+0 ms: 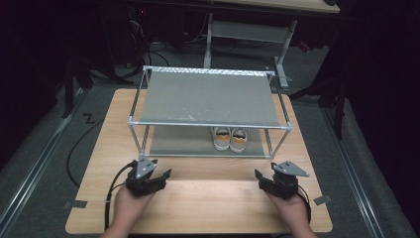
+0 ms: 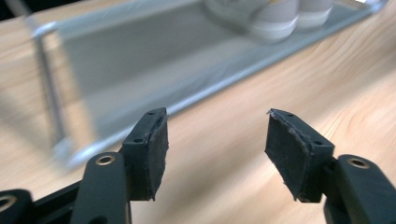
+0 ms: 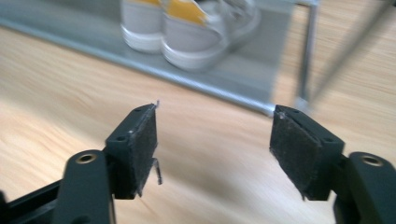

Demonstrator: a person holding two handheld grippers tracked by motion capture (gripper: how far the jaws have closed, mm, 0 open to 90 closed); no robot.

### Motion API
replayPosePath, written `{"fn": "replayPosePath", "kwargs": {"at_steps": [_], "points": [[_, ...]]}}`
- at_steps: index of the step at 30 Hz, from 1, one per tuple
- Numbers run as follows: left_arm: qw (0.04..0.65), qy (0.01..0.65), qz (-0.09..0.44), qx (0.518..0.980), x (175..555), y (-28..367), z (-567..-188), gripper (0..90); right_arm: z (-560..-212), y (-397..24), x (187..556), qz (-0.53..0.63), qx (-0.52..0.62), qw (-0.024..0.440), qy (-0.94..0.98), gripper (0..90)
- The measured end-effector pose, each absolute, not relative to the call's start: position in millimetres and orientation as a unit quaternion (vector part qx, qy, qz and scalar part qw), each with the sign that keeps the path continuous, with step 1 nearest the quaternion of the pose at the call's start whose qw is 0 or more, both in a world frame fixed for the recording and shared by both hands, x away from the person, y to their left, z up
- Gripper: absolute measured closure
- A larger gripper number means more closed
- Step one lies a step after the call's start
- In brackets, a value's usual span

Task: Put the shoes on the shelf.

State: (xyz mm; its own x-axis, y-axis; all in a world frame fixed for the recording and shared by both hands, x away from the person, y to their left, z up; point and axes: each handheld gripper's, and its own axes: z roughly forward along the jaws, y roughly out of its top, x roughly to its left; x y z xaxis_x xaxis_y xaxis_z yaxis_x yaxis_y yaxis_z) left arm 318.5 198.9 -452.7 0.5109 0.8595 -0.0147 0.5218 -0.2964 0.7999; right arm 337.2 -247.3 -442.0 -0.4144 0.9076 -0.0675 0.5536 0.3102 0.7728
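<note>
The wooden counter carries a grey two-level shoe rack that stands toward its far edge, with the top shelf bare. On the lower shelf, toward the right side of the rack, a pair of white shoes with yellow heels stands side by side, the heels turned to the near edge of the counter. I judge that the work is to put the shoes on the rack, and this part looks done, because both shoes rest fully on the shelf and nothing lies loose on the counter. The left tool is near the front edge on the left side, and the right tool is near the front edge on the right side, both well apart from the rack. In each gripper view the two black pads stand apart with only bare wood between them, so neither tool holds anything. What is left seems small: perhaps only to rest the hands, unless more shoes come.
</note>
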Motion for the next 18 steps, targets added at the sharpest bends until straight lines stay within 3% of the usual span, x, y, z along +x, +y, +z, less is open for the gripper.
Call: {"fn": "replayPosePath", "kwargs": {"at_steps": [5, 7, 13, 18], "points": [[0.365, 0.482, 0.218, 0.766, 314.1, 226.5, -474.5, 37.5, -459.4, -273.8, 315.1, 0.325, 0.513, 0.279, 0.744, 29.5], [0.377, 0.495, 0.214, 0.753, 319.5, 229.4, -474.1, 35.0, -459.9, -281.1, 318.4, 0.310, 0.521, 0.257, 0.753, 25.6], [0.378, 0.460, 0.245, 0.766, 321.2, 216.0, -469.3, 33.7, -459.0, -296.2, 320.9, 0.312, 0.541, 0.262, 0.736, 26.6], [0.388, 0.462, 0.235, 0.762, 319.5, 213.5, -467.9, 33.3, -459.9, -301.2, 320.3, 0.315, 0.552, 0.258, 0.728, 27.0]]}}
